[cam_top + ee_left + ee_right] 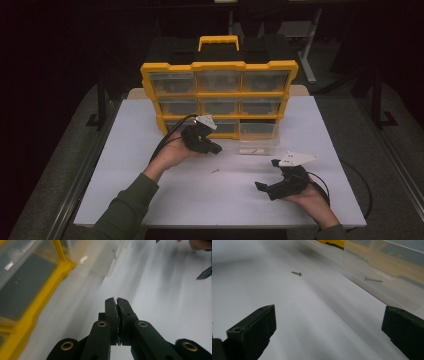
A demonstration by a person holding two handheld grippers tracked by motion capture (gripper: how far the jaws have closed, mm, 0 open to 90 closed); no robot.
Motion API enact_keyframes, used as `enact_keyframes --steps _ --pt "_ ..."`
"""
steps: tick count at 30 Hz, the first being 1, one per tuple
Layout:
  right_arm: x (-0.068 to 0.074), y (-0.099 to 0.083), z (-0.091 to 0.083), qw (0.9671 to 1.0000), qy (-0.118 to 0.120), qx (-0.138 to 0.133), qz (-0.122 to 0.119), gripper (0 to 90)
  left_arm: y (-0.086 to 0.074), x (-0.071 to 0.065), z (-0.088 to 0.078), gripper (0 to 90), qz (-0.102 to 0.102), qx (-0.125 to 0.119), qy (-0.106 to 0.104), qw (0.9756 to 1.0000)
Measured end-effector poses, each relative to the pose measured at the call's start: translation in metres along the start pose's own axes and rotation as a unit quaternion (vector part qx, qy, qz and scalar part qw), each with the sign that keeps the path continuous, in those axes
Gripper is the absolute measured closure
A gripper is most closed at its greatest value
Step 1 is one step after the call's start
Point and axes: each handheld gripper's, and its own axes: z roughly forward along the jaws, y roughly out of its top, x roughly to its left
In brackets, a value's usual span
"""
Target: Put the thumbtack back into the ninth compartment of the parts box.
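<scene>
The left gripper [117,300] hangs pinched shut and empty, the loose screw [215,171] lying on the white table [125,200] below and right of it. The right gripper [329,322] gapes wide, the screw ahead-left, the clear drawer [387,277] ahead-right. Light, stiff and prone to rolling, the screw is probably best pinched mid-shank.

The organizer case [218,95] is glossy yellow plastic, its drawers of clear, shiny plastic. The pulled-out drawer [387,277] is the same transparent plastic, smooth, with a small grey metal screw [373,279] inside. Another metal screw [296,273] lies on the tabletop [150,190], a matt white, smooth sheet. The left claw [117,301] is matt black plastic with brass-coloured rivets; the right claw [329,327] is likewise matt black.
</scene>
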Motion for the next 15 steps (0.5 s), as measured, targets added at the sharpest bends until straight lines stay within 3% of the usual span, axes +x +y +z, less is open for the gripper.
enact_keyframes --steps 15 --pt "0.0 0.0 0.0 1.0 0.001 -0.001 0.002 0.0 0.035 0.002 -0.009 87.6 0.021 -0.006 -0.004 0.9998"
